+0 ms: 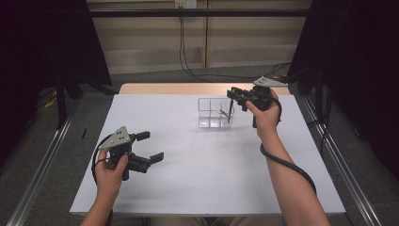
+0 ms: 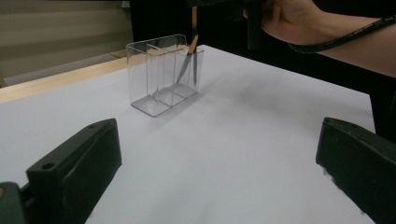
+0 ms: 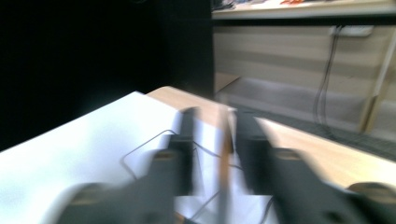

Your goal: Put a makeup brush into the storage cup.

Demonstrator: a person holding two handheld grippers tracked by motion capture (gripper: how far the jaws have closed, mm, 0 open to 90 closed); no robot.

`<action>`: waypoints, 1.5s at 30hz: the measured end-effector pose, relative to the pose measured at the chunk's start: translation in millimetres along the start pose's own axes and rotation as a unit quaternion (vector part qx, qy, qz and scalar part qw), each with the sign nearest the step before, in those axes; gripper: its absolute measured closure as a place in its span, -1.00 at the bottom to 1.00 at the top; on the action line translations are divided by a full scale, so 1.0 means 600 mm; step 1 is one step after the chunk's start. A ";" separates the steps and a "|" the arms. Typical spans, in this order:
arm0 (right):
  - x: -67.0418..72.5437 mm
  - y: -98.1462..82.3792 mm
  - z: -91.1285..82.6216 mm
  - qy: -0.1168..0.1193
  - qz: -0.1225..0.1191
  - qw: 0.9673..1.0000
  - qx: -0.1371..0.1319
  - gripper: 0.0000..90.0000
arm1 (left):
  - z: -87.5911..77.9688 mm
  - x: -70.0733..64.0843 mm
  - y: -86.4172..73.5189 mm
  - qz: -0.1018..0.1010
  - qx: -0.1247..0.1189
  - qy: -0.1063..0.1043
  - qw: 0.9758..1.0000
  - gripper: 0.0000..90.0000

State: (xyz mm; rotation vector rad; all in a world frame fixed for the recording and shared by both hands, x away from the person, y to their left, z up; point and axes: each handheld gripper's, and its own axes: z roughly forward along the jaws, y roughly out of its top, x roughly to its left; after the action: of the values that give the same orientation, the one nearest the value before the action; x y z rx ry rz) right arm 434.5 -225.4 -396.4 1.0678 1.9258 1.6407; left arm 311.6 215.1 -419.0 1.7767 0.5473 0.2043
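Note:
A clear plastic holder [image 1: 212, 114] with several compartments stands on the white table [image 1: 197, 179], right of centre. A thin pencil [image 1: 229, 112] with an orange upper part leans in its right-hand compartment [image 2: 187, 63]. My right gripper [image 1: 235, 97] hovers just above that end of the holder, pointing left. In the blurred right gripper view its jaws [image 3: 218, 116] stand apart with the pencil [image 3: 225, 158] between them, a gap showing on each side. My left gripper [image 1: 151, 146] rests at the table's front left, open and empty [image 2: 217, 140], aimed toward the holder [image 2: 161, 74].
A wooden strip [image 1: 188, 88] borders the table's far edge. Dark curtains hang at both sides, and cables run down the back wall [image 1: 181, 42]. The right forearm [image 1: 291, 179] and its cable cross the table's right side.

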 end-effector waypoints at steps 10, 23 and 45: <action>0.004 0.003 -0.005 0.011 0.006 1.000 -0.008 -0.47 | 0.001 -0.001 0.001 0.001 0.000 0.001 1.000 -1.00; 0.009 0.000 -0.018 0.025 0.003 1.000 -0.013 -0.61 | 0.000 -0.001 0.001 0.001 0.000 0.004 1.000 -1.00; 0.039 -0.014 -0.049 0.047 -0.012 0.999 -0.001 -0.77 | 0.014 -0.002 0.005 0.005 -0.001 -0.004 1.000 -1.00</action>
State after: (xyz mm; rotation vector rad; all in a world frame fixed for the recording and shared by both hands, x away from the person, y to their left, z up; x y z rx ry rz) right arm 396.4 -227.3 -393.1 0.9795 1.9890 1.7075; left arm 314.6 207.0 -418.4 1.7772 0.5334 0.2049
